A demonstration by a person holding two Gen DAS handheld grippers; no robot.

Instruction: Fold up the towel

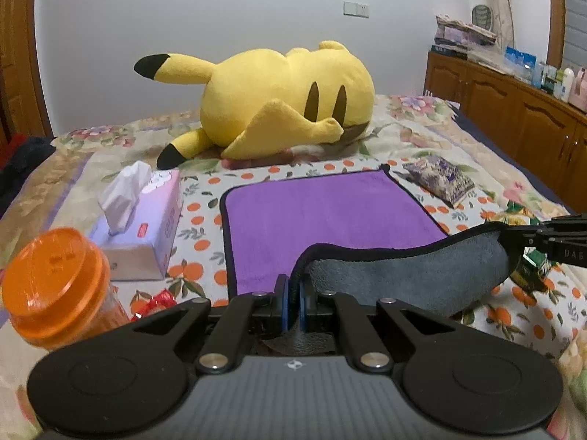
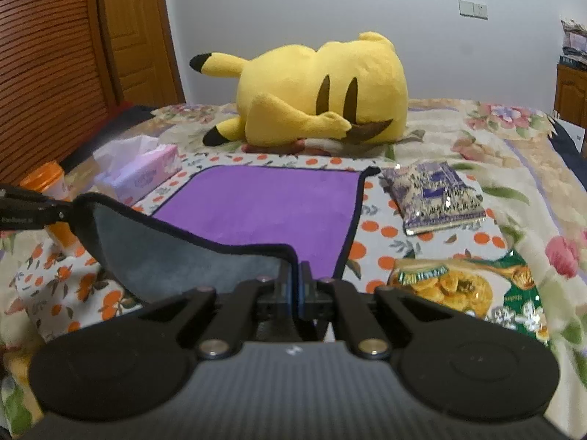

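A towel, purple on top (image 1: 323, 220) and grey underneath (image 1: 422, 275), lies on the bed; it also shows in the right wrist view (image 2: 264, 205). Its near edge is lifted off the bed. My left gripper (image 1: 293, 293) is shut on the near left corner. My right gripper (image 2: 295, 278) is shut on the near right corner. Each gripper shows in the other's view, the right one (image 1: 532, 240) at the right edge, the left one (image 2: 55, 212) at the left edge. The lifted edge sags between them, grey side (image 2: 176, 256) towards me.
A yellow plush toy (image 1: 279, 102) lies behind the towel. A tissue box (image 1: 143, 227) and an orange-lidded jar (image 1: 58, 282) stand left. A purple packet (image 2: 436, 194) and a green snack bag (image 2: 466, 289) lie right. A wooden cabinet (image 1: 513, 110) runs along the right.
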